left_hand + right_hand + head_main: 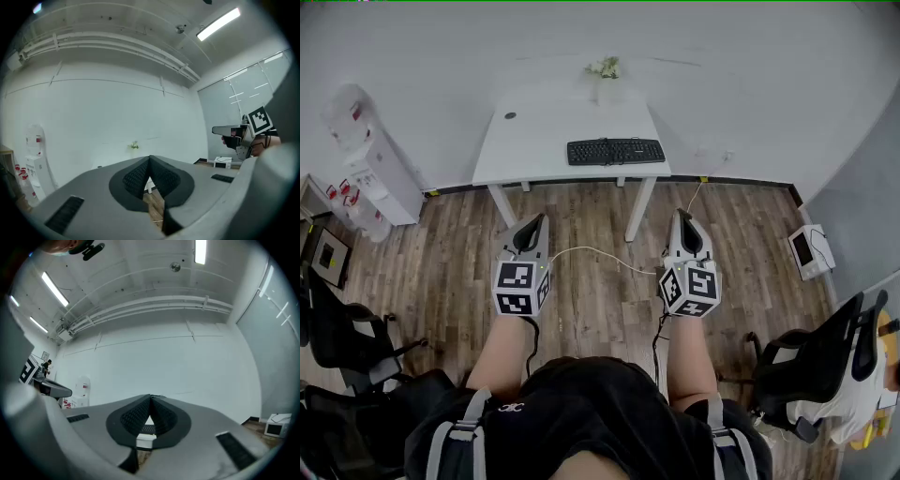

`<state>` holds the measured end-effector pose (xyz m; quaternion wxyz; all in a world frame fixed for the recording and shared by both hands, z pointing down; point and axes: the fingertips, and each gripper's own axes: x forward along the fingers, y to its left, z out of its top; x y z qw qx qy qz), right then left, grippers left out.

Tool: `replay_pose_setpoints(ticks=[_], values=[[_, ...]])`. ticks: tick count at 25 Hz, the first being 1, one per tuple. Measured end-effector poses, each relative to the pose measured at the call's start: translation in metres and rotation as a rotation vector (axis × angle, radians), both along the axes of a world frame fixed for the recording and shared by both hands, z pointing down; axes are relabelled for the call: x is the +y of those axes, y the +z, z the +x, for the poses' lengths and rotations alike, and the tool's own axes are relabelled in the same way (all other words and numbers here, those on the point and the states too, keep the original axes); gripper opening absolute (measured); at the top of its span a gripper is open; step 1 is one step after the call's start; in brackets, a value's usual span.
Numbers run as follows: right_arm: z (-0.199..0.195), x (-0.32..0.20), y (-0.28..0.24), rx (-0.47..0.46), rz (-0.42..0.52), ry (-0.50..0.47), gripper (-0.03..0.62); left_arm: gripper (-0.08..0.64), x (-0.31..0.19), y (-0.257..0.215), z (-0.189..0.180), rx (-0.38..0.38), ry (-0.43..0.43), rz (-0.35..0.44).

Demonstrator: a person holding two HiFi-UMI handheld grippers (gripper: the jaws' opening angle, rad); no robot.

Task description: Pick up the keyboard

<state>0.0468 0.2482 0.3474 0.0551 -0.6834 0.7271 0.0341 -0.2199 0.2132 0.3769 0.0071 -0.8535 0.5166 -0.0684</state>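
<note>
A black keyboard (pixel 616 151) lies along the front edge of a white table (pixel 544 141) that stands against the far wall. Both grippers hang over the wooden floor, well short of the table and pointing at it. My left gripper (pixel 536 218) is shut with nothing in it; its pads meet in the left gripper view (pixel 150 160). My right gripper (pixel 680 215) is also shut and empty (pixel 151 399). Through the gap under its pads, the right gripper view shows a strip of the keyboard (pixel 147 429) on the table's edge (pixel 145 440).
A small plant (pixel 605 69) stands at the table's back edge, with a dark dot (pixel 509 115) near its left corner. A water dispenser (pixel 380 173) stands at the left wall. Black office chairs (pixel 342 342) (pixel 816 361) flank me. A white device (pixel 811 250) and a cable (pixel 600 255) lie on the floor.
</note>
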Motion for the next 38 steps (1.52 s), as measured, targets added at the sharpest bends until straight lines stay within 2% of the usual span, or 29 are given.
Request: replay_pose_setpoints(ticks=[5,10,15,29,33,38], values=[[-0.006,-0.001,0.002,0.045,0.002,0.01,0.003,0.011,0.0,0.001,-0.003,0.0,-0.009,0.006],[-0.008,-0.004,0.006,0.038,0.0,0.007,0.003,0.011,-0.003,0.005,-0.003,0.014,-0.003,-0.009],[-0.011,-0.009,0.007,-0.001,0.0,-0.005,0.005,0.011,-0.012,0.005,-0.007,0.059,0.007,-0.043],[-0.019,-0.004,0.015,-0.029,0.011,0.042,0.005,0.011,-0.023,0.006,-0.013,0.047,0.053,-0.014],[-0.018,-0.015,0.02,-0.024,0.006,0.04,0.005,0.011,-0.034,0.007,-0.013,0.05,0.053,-0.004],[-0.007,-0.052,0.021,0.006,0.019,0.038,0.005,0.011,-0.071,0.012,-0.006,0.056,0.043,0.007]])
